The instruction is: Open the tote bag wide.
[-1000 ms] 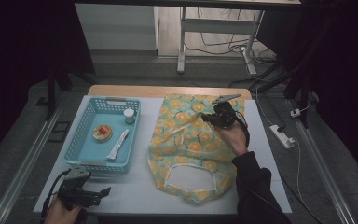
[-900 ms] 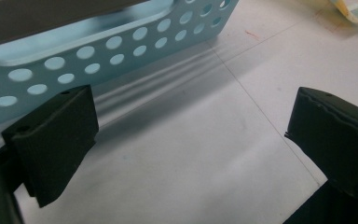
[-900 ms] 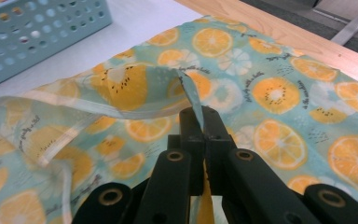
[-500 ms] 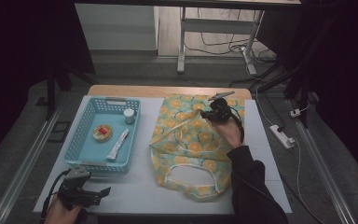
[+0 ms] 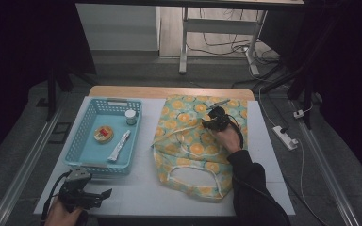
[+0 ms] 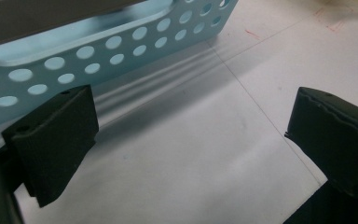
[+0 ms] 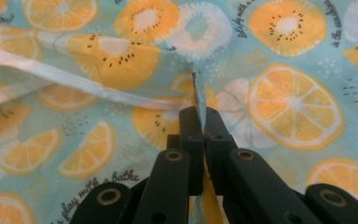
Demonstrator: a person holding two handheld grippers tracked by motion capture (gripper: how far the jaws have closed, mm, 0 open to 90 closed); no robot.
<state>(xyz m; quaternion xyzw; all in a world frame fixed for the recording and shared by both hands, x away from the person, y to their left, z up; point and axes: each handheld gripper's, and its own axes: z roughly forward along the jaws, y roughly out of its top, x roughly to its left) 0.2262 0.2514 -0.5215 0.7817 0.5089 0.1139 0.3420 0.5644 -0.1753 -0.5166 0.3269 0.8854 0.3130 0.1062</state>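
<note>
Right tongs [image 7: 200, 116]: I have them clamped on a fold of the bag [image 7: 279, 98].
Left tongs [image 6: 186, 154]: I hold them apart, basket [image 6: 121, 42] just ahead.

A white surface [image 5: 136, 188] with a wooden far edge [image 5: 169, 91] is sitting in a pool of light, while the room around it is fading into darkness. Grey floor [image 5: 23, 141] is flanking it, with metal rails [image 5: 28, 165] running alongside. Beyond, a metal table frame [image 5: 185, 42] is standing over tangled cables [image 5: 221, 44]. A white power strip [image 5: 285, 137] is lying at the right.
</note>
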